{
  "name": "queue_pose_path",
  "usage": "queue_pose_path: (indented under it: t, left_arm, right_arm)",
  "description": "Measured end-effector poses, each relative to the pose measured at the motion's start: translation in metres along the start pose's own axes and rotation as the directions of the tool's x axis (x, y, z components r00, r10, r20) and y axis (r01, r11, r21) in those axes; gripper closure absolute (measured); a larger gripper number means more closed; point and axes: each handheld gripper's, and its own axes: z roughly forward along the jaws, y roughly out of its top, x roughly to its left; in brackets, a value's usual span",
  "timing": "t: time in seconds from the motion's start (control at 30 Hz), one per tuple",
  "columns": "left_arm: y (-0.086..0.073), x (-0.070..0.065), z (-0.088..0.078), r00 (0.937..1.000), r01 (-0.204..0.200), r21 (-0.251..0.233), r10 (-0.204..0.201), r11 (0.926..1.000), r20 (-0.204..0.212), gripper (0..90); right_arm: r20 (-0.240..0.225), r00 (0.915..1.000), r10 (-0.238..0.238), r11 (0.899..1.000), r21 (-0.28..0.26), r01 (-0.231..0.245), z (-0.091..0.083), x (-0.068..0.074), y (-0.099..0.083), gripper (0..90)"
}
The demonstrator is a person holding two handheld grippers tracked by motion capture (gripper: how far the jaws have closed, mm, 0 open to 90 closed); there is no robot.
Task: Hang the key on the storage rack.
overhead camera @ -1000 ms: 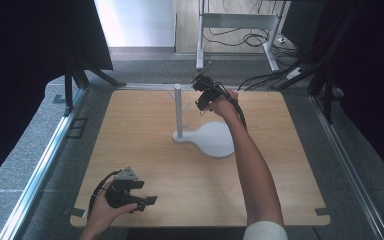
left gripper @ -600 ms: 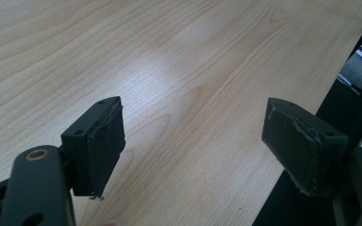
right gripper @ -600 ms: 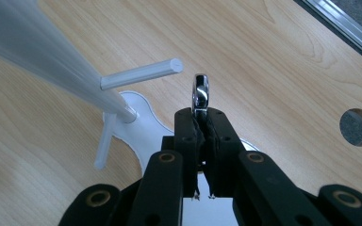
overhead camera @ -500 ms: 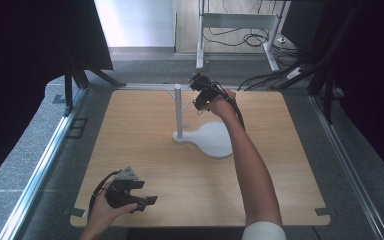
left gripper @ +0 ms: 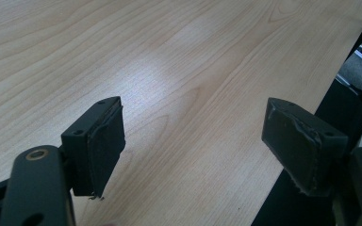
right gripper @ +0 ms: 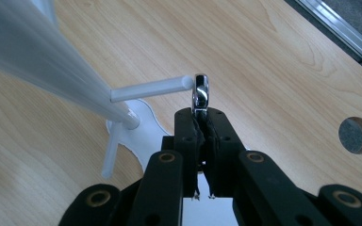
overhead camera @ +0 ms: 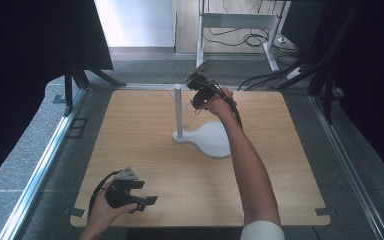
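A white stand rises from a flat white base [overhead camera: 212, 139] at the middle of the table, with an upright post [overhead camera: 178, 112] and thin side pegs. High beside the post's top, my right gripper [overhead camera: 196, 96] is shut on a shiny metal ring [right gripper: 201, 92], pinched edge-on between its jaws [right gripper: 201, 114]. The ring sits right at the tip of a white peg [right gripper: 151, 88]; I cannot tell whether they touch. A second peg [right gripper: 109, 155] points down lower on the post. My left gripper [overhead camera: 147, 201] rests low at the table's front left, open [left gripper: 193, 136] and holding nothing.
The wooden table [overhead camera: 145, 145] ends in a front edge just right of the left gripper [left gripper: 287, 188]. A round hole [right gripper: 356, 135] is cut in the tabletop. Metal rails run along the table's sides [overhead camera: 45, 165], and cables lie on the floor behind.
My right gripper has moved slightly left with the ring, closer to the post and its peg. The left gripper has stayed still.
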Motion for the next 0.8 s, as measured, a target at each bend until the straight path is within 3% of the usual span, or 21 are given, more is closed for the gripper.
queue_pose_path:
  t: [0.8]
  left_arm:
    - [-0.001, 0.001, 0.004, 1.0000, 0.004, 0.013, -0.004, 0.9999, 0.004, 22.3]
  right_arm:
    - [0.000, 0.9995, -0.031, 1.000, 0.000, 0.031, 0.005, 0.013, 0.003, 83.2]
